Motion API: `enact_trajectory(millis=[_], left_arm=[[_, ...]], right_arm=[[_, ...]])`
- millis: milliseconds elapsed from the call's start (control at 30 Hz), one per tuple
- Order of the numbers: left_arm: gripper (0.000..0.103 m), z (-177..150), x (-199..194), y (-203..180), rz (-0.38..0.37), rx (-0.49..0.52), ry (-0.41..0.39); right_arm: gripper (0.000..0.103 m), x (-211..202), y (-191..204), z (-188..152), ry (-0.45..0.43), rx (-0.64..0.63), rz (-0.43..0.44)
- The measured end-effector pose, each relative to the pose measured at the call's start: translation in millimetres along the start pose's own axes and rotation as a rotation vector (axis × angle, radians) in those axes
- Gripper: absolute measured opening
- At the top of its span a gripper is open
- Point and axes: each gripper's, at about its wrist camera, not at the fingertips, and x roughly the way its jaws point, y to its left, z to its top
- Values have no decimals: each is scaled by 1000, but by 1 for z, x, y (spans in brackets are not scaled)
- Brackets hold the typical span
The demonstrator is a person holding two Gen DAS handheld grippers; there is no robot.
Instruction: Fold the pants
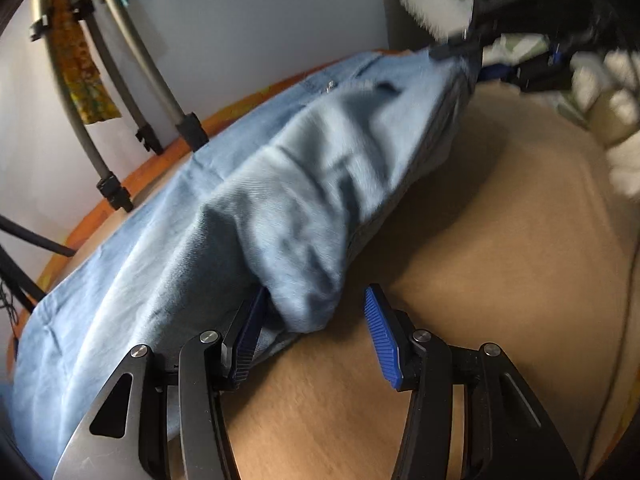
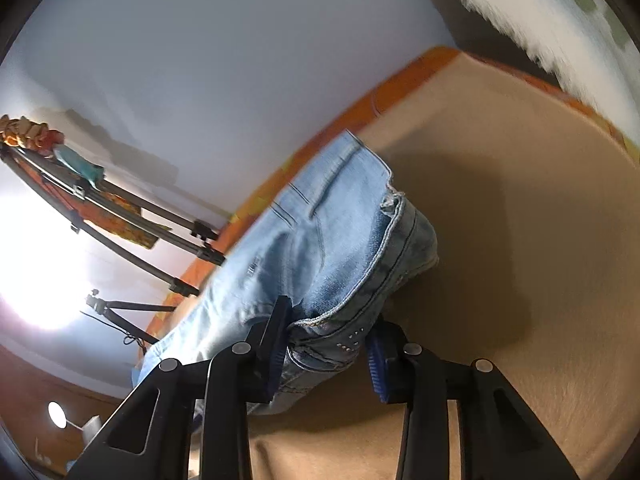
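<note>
Item: 1 pair of jeans [image 1: 248,200], on tan bed [image 1: 500,240] | right gripper [image 2: 328,356] clenched on waistband | left gripper [image 1: 316,336] seemingly gaping round leg fold, contact unclear | advice: lift both ends level, lay seams aligned.

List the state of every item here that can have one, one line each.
Jeans: bunched, partly lifted off the tan surface, waistband end raised.
Left gripper: jaws open; a denim fold sits between them, right pad clear of it.
Right gripper: jaws closed on the studded waistband.
Tripod: standing, legs spread, cloth draped on it.
</note>
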Motion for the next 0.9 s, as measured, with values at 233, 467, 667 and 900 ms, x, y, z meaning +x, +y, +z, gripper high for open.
enact_trajectory(millis=[233, 467, 667, 900], left_arm=[[9, 5, -10, 21, -96, -10, 9], [8, 11, -59, 19, -316, -23, 11], [7, -4, -51, 0, -426, -12, 87], [12, -22, -68, -2, -351, 47, 92]], right_arm=[[35, 0, 14, 6, -3, -72, -32], [33, -11, 20, 7, -5, -118, -48], [33, -23, 14, -6, -9, -188, -76], [35, 5, -11, -21, 70, -199, -176]])
